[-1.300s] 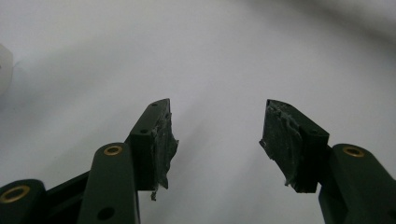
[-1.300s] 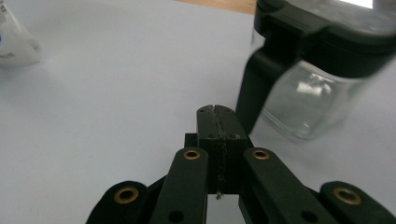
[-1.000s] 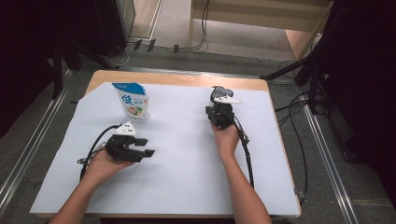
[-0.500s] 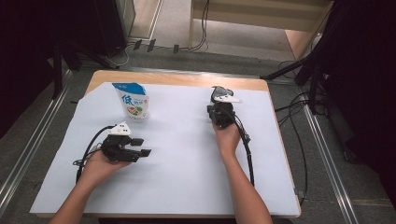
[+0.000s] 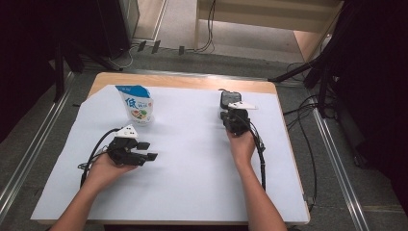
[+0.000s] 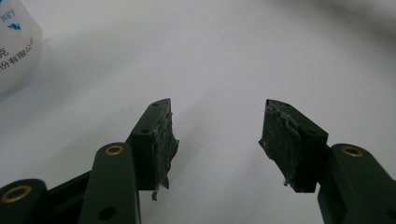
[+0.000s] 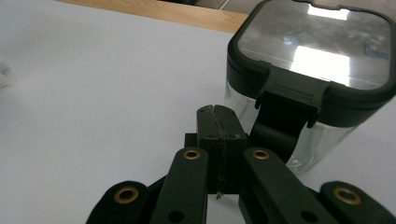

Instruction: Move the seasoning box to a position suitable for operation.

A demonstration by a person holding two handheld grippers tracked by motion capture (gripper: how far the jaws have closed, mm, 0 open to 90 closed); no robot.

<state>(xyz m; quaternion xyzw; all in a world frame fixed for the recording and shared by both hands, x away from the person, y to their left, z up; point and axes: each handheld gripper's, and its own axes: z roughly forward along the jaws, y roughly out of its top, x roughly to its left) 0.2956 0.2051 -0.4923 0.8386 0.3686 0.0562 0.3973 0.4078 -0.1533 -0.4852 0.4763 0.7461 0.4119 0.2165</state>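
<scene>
Resting on a white-covered table [image 5: 192, 192], one clear box [image 7: 308, 88] with a dark latched lid stands upright near the far edge, its latch facing the right gripper [image 7: 218, 122], whose jaws are pressed together just beside it, perhaps touching. One pouch [image 5: 137, 103] stands upright near the left gripper [image 6: 217, 135], jaws apart, empty.

Lab: floor rails [image 5: 29, 159], cables [image 5: 308, 120], paper-covered table [image 5: 192, 192].

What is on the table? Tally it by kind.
Pouch: 1
Lidded container: 1
Grippers, left and right: 2
Total: 4
</scene>
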